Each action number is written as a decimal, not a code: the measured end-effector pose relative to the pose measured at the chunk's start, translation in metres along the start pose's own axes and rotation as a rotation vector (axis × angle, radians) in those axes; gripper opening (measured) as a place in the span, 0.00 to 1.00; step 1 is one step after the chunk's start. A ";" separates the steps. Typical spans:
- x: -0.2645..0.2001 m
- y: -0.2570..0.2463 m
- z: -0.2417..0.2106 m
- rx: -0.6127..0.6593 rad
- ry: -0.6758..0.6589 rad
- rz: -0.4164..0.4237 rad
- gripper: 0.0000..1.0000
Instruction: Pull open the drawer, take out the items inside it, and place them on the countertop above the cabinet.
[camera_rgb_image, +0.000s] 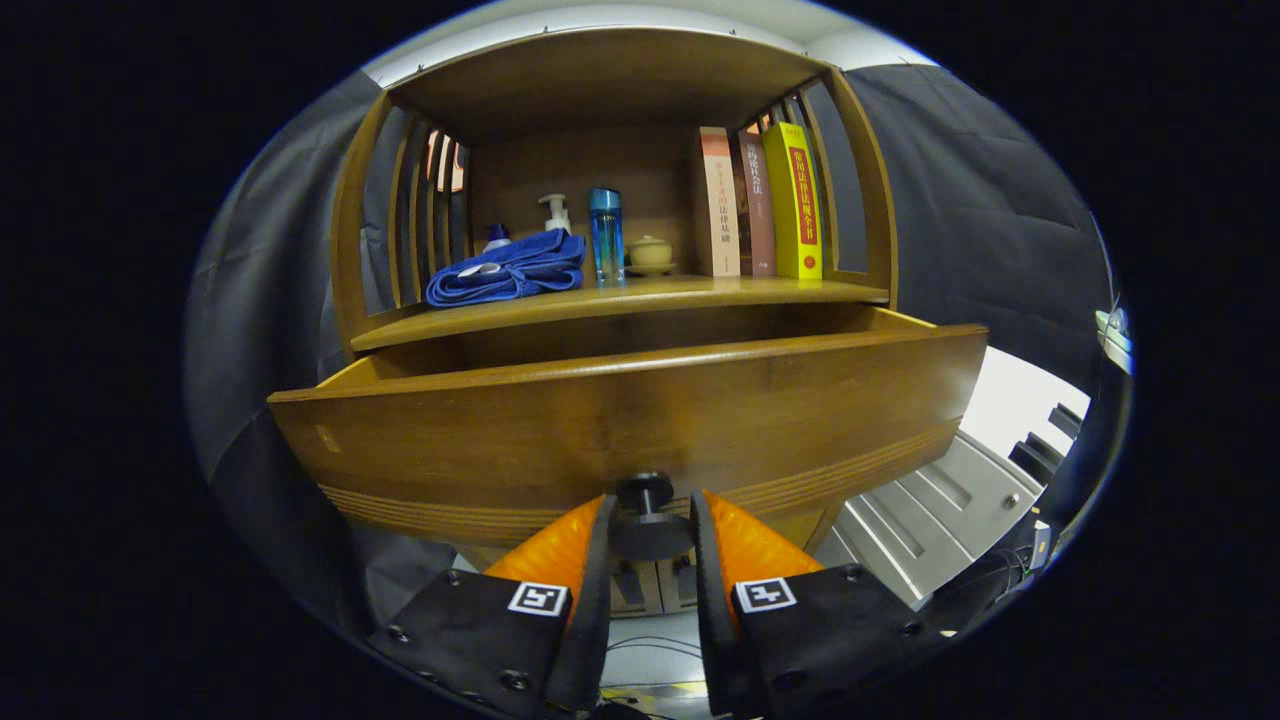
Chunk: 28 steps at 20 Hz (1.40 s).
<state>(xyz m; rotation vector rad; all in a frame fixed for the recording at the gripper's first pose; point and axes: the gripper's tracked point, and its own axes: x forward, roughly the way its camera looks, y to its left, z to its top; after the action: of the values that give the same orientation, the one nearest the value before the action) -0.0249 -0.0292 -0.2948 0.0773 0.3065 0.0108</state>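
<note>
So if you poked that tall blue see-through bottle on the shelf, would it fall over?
Probably, yes. The tall blue see-through bottle is slim and stands upright on a narrow base, so a push near its top would likely tip it. It is round, so it might then roll along the wooden countertop towards the folded blue towel beside it.

Wooden drawer (640, 420) pulled open, dark knob (647, 518) between hand-held gripper (648, 515) fingers

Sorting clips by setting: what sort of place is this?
Likely a mock study corner: wooden cabinet with books and bottles on its countertop; the tool grips the drawer knob.
</note>
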 end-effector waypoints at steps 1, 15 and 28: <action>-0.004 0.001 -0.001 -0.012 0.004 0.001 0.47; -0.046 -0.010 -0.015 -0.031 0.066 -0.010 0.47; -0.077 -0.014 -0.025 -0.041 0.104 -0.010 0.43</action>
<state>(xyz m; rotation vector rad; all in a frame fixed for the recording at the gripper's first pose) -0.1052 -0.0427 -0.2961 0.0348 0.4104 0.0111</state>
